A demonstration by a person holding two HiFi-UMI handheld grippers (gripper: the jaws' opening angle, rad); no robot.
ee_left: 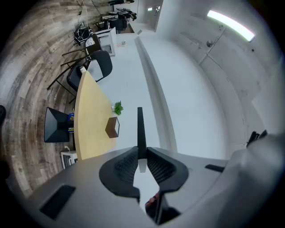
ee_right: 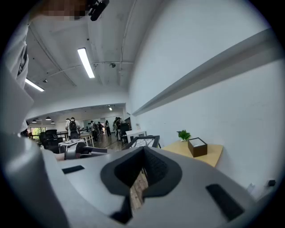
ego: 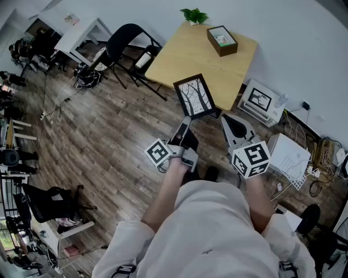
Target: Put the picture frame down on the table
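Note:
The picture frame [ego: 194, 96] is black with a print of bare trees, and it hangs in the air at the near edge of the wooden table [ego: 185, 54]. My left gripper [ego: 186, 120] is shut on its lower edge. In the left gripper view the frame [ee_left: 140, 129] stands edge-on between the pads, pointing towards the table [ee_left: 89, 120]. My right gripper [ego: 231, 122] is just right of the frame, apart from it, its jaws together with nothing in them. The right gripper view shows the frame [ee_right: 144, 141] to the left and the table [ee_right: 213, 153] ahead on the right.
A brown box [ego: 222, 40] and a small green plant [ego: 194, 15] stand at the table's far side. A black chair [ego: 128, 43] is left of the table. A white unit [ego: 261, 100] and a white crate [ego: 288, 157] sit by the wall on the right, with cables on the floor.

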